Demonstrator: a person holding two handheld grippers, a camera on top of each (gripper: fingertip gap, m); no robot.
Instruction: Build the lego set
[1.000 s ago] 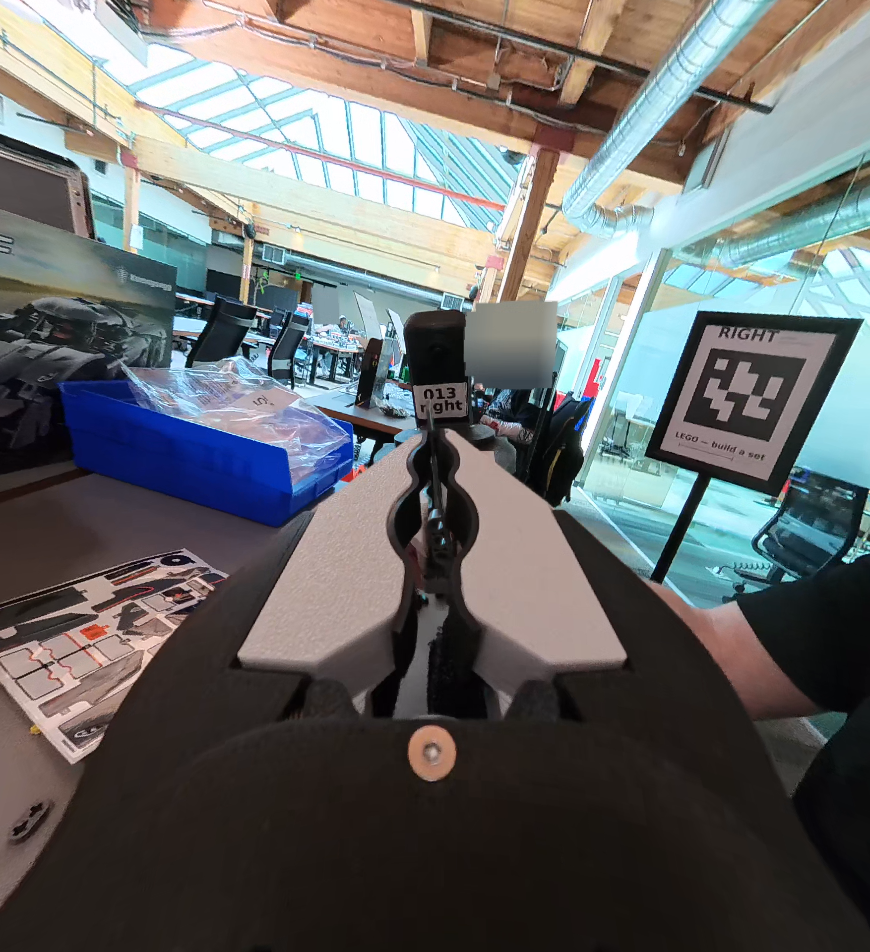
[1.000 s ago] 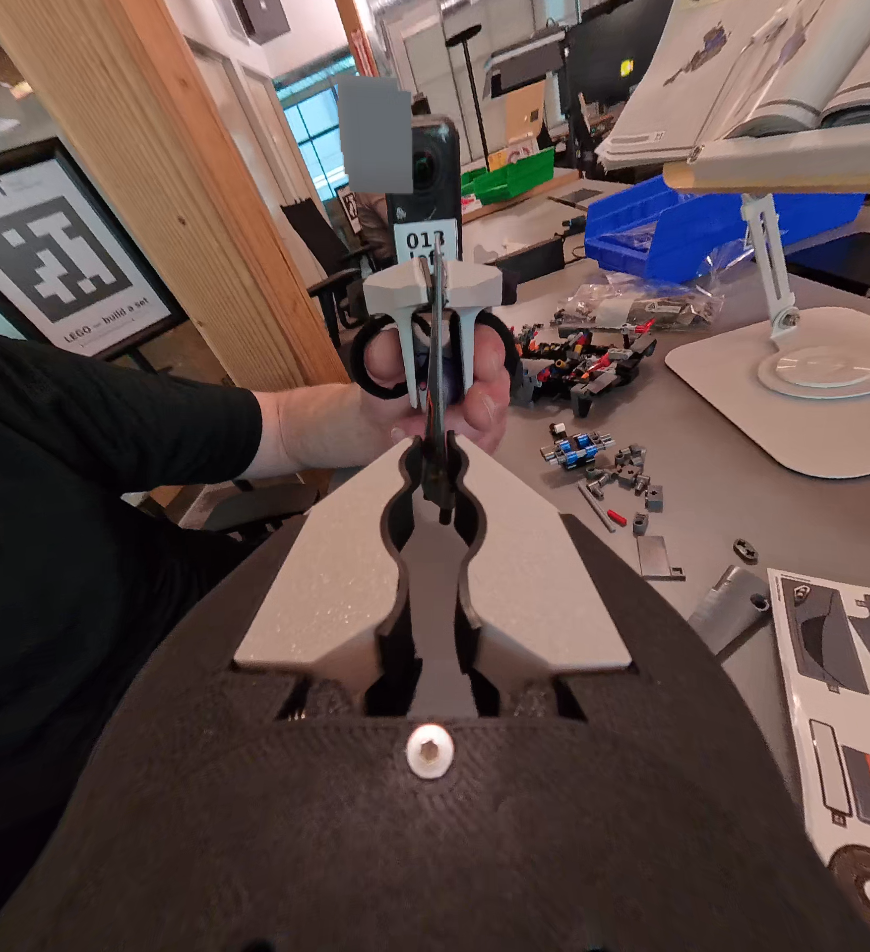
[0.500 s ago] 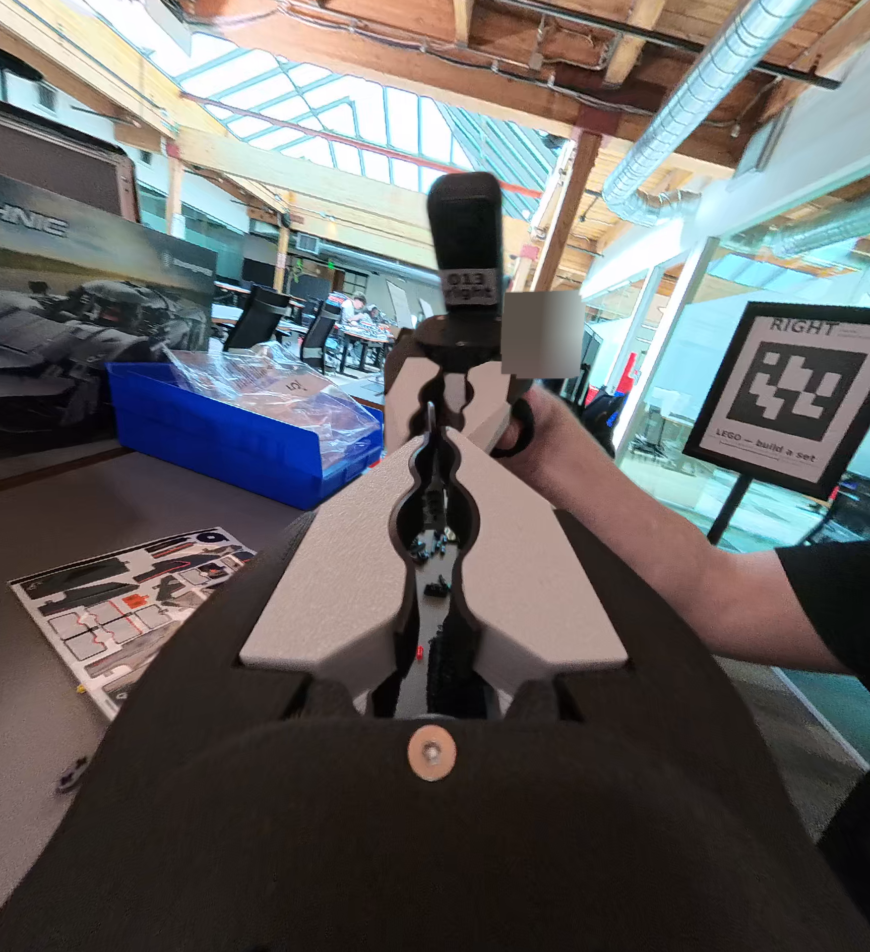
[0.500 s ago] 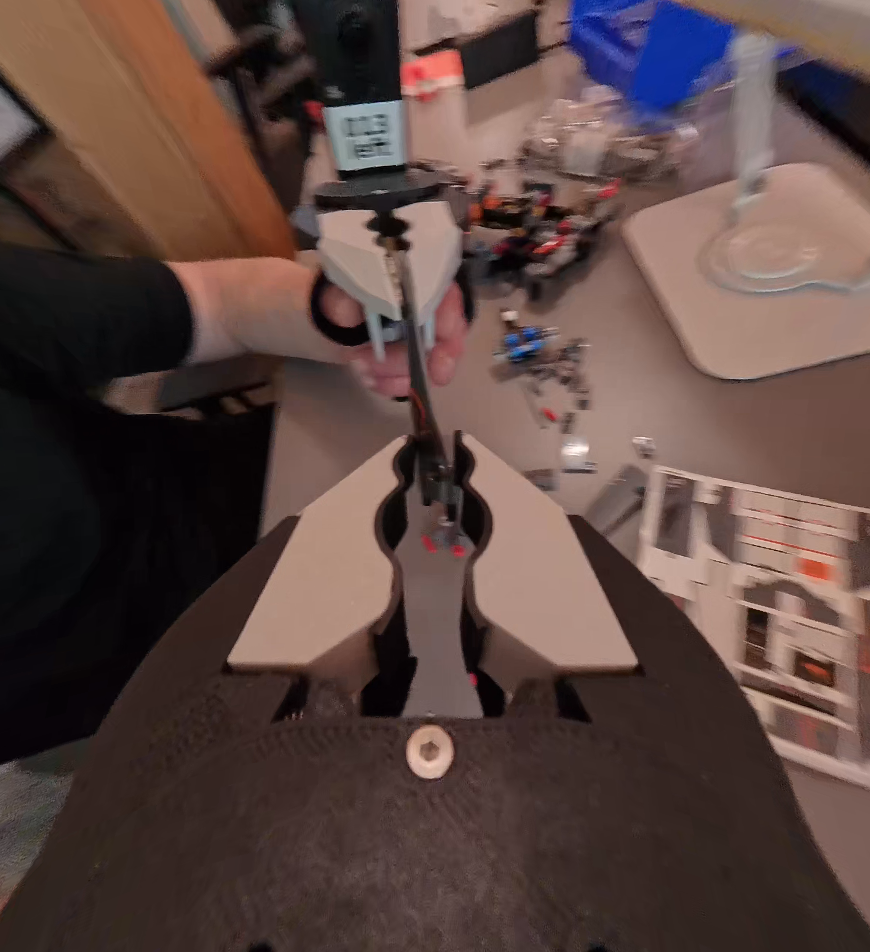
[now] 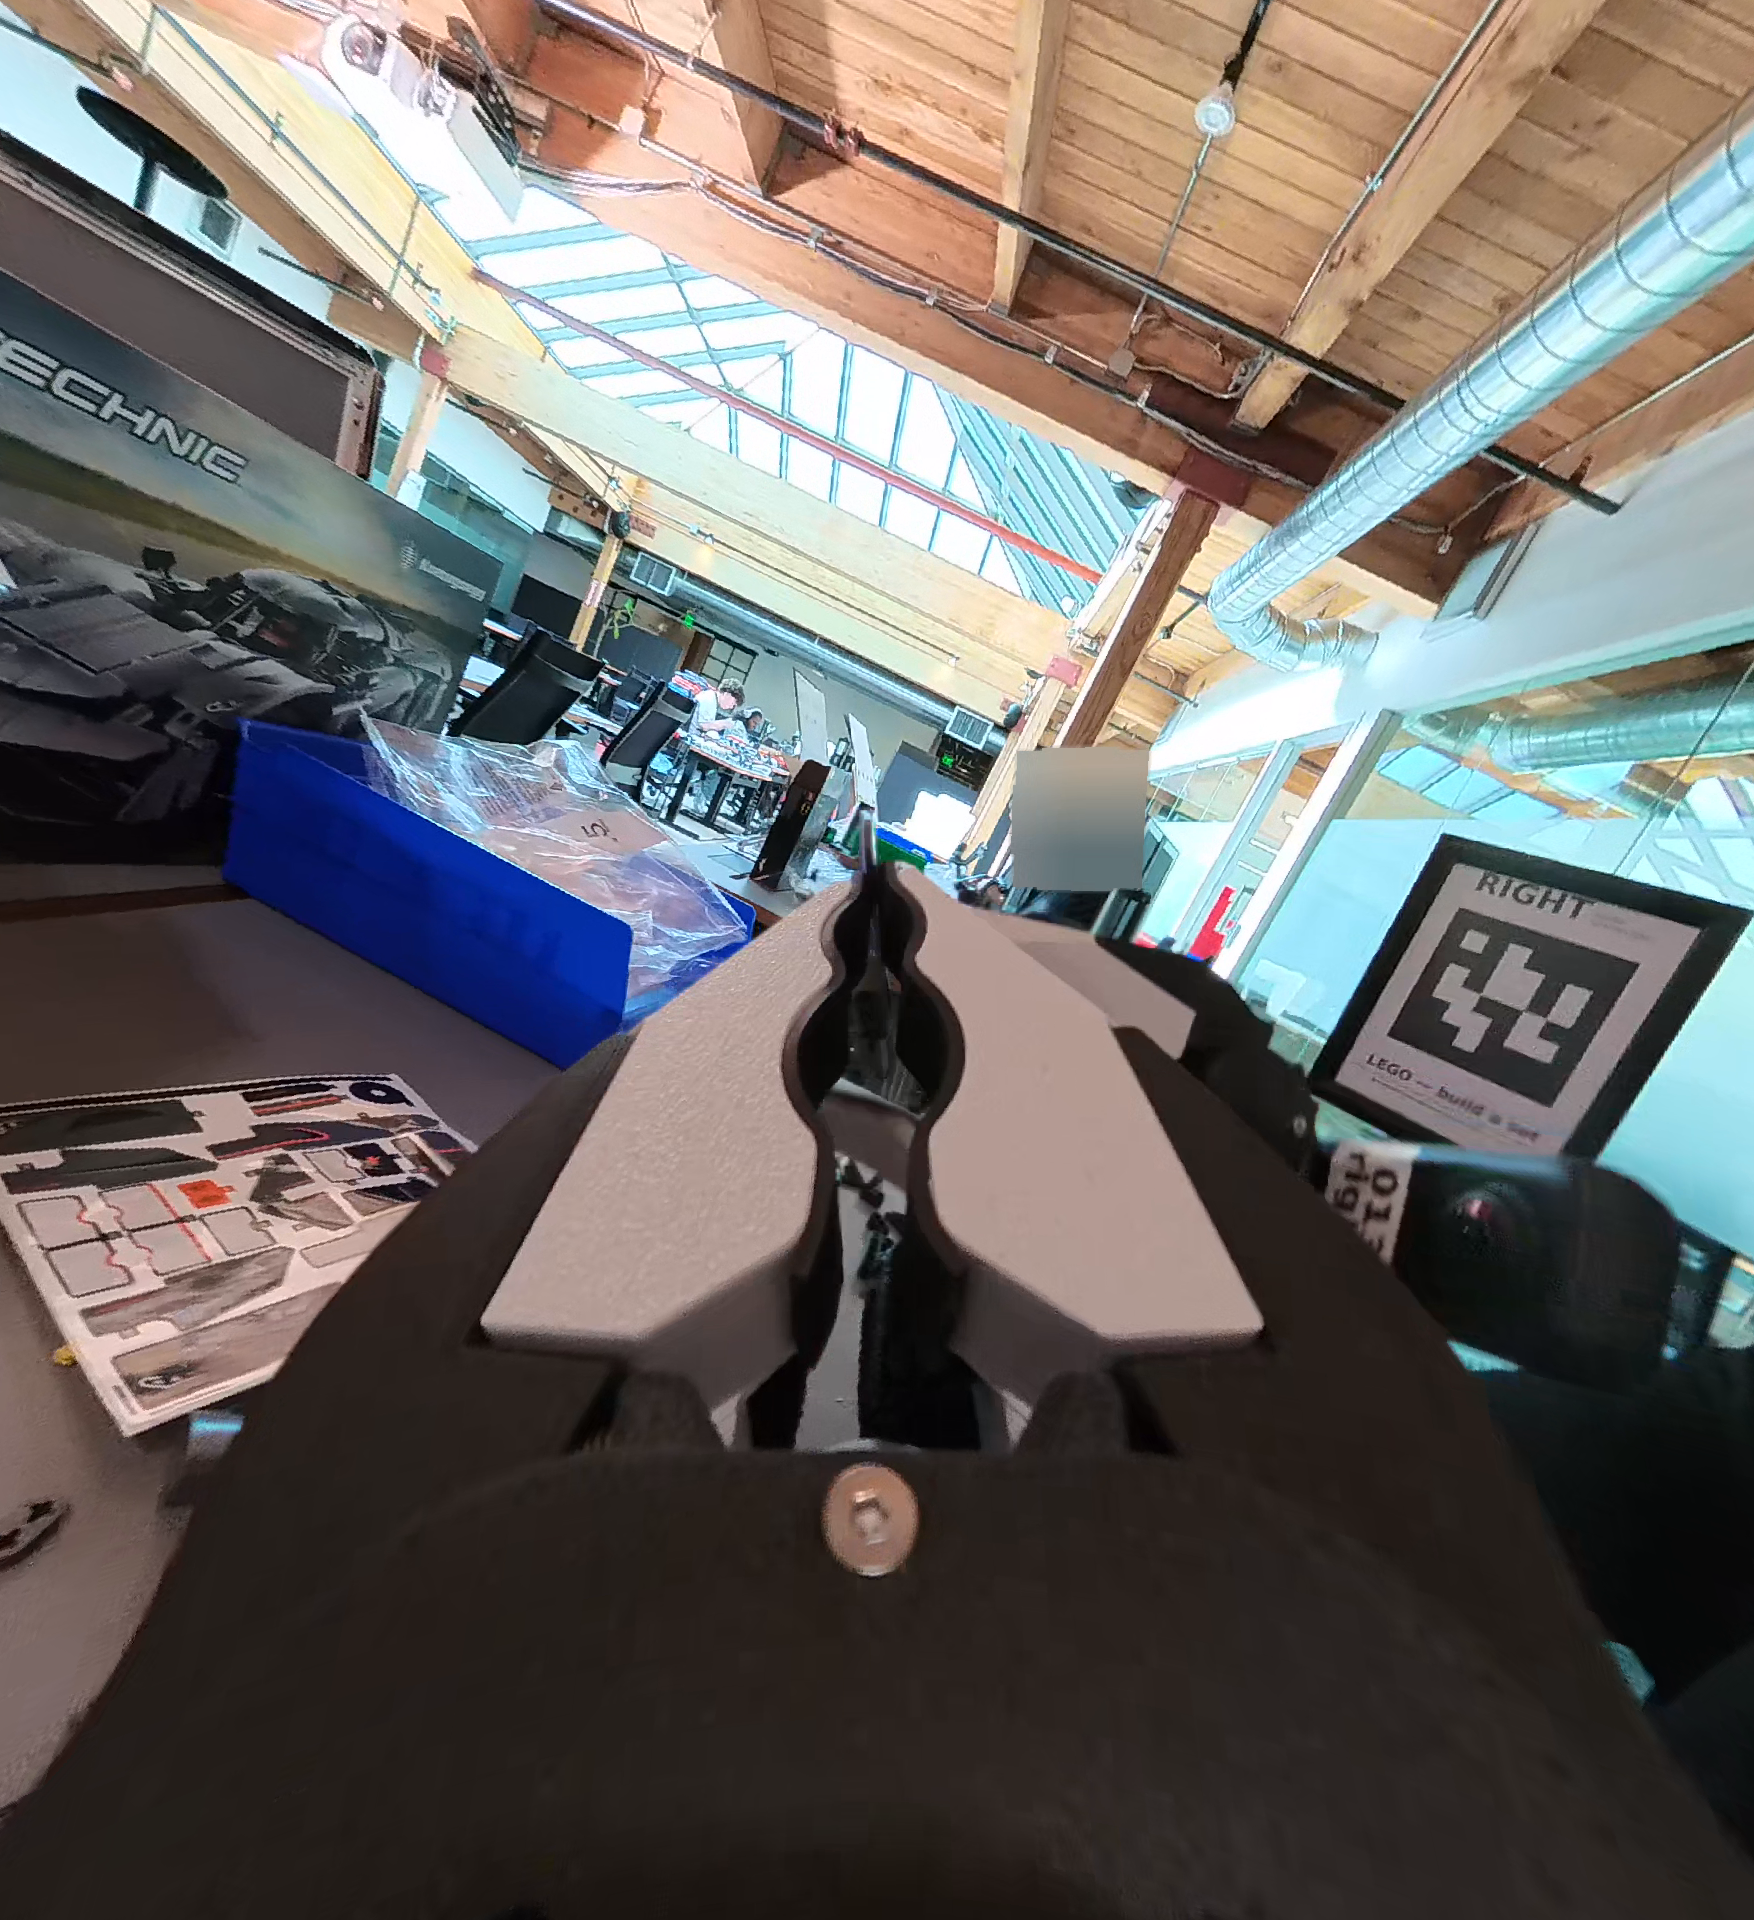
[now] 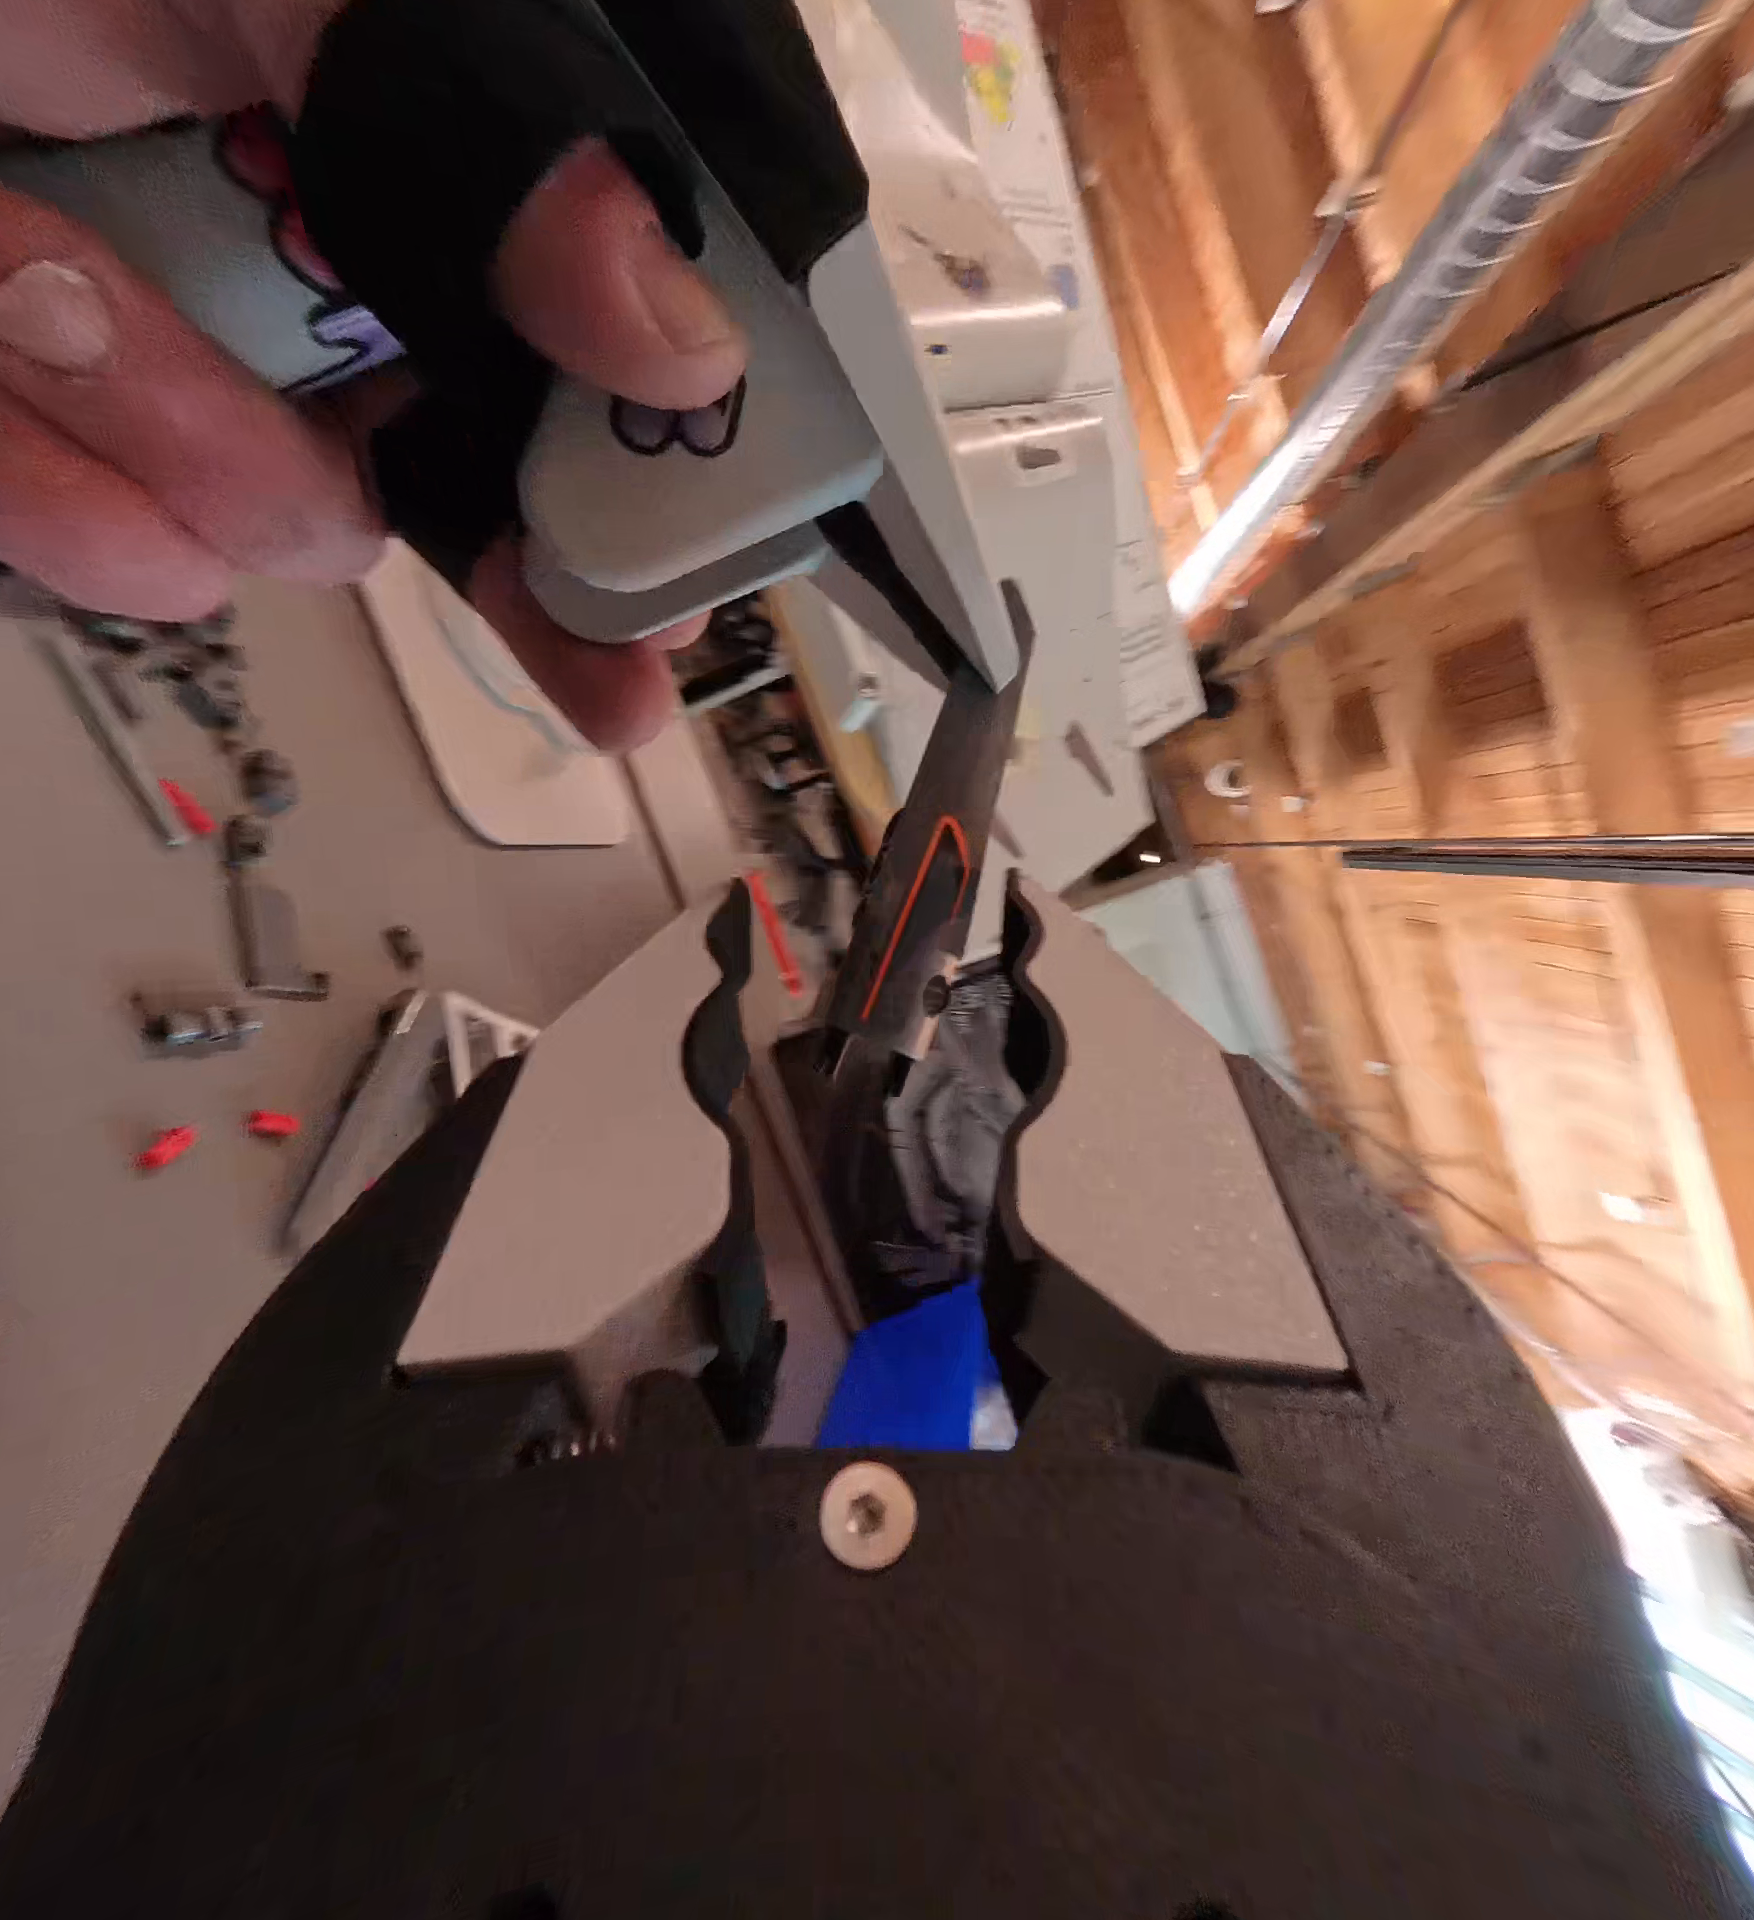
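My left gripper (image 5: 878, 883) is shut on a thin dark lego panel with an orange line (image 6: 914, 925), which shows edge-on at its tips in the left wrist view. In the right wrist view the left gripper (image 6: 998, 639) reaches in from the upper left, held by a hand (image 6: 125, 416). My right gripper (image 6: 878, 899) is rolled onto its side and open. The panel's lower end hangs between its jaws, and I cannot tell whether it touches them. The right gripper's camera housing (image 5: 1538, 1247) shows at the right of the left wrist view.
A sticker sheet (image 5: 198, 1216) lies on the grey table (image 5: 177, 987), with a blue bin (image 5: 437, 935) holding plastic bags and the set's box (image 5: 125, 623) behind. Loose red pins (image 6: 166, 1143) and grey parts (image 6: 198, 1023) lie near a white stand base (image 6: 499, 748). A marker sign (image 5: 1517, 997) stands at the right. My two grippers' fingertips are within a few centimetres of each other.
My right gripper has let go of the panel, opened and rolled onto its side, moving to the right of the left gripper. The left gripper still holds the panel, tilted more upward.
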